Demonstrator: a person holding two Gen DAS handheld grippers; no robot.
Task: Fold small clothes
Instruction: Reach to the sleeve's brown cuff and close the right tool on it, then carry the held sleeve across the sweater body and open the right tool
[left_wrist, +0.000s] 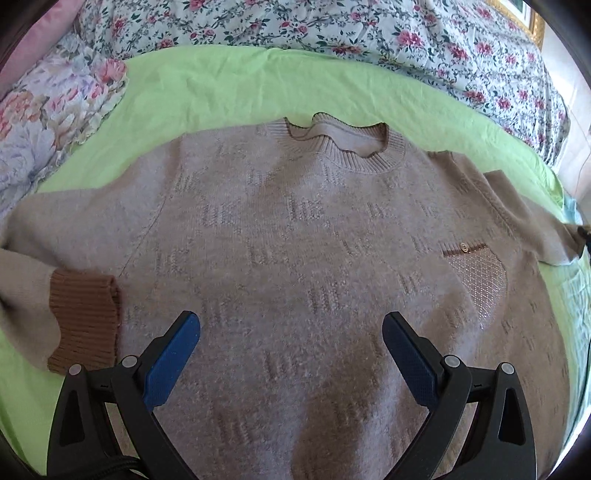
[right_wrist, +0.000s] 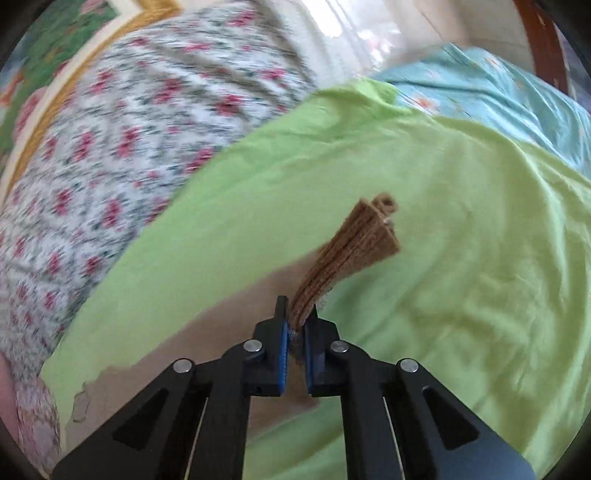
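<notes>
A beige knit sweater (left_wrist: 295, 240) lies face up on a green sheet (left_wrist: 221, 88), collar at the far side, with a glittery chest pocket (left_wrist: 476, 273). Its left sleeve is folded in, the brown ribbed cuff (left_wrist: 85, 317) lying beside the body. My left gripper (left_wrist: 291, 332) is open and empty above the sweater's lower body. My right gripper (right_wrist: 297, 317) is shut on the other sleeve's brown cuff (right_wrist: 351, 243), held above the green sheet (right_wrist: 443, 258); the sleeve's beige cloth trails down to the left below it.
A floral quilt (left_wrist: 406, 33) lies behind the sheet, and it also shows in the right wrist view (right_wrist: 129, 129). A pastel floral pillow (left_wrist: 55, 122) sits at the left. A light blue cover (right_wrist: 480, 92) lies past the sheet's right edge.
</notes>
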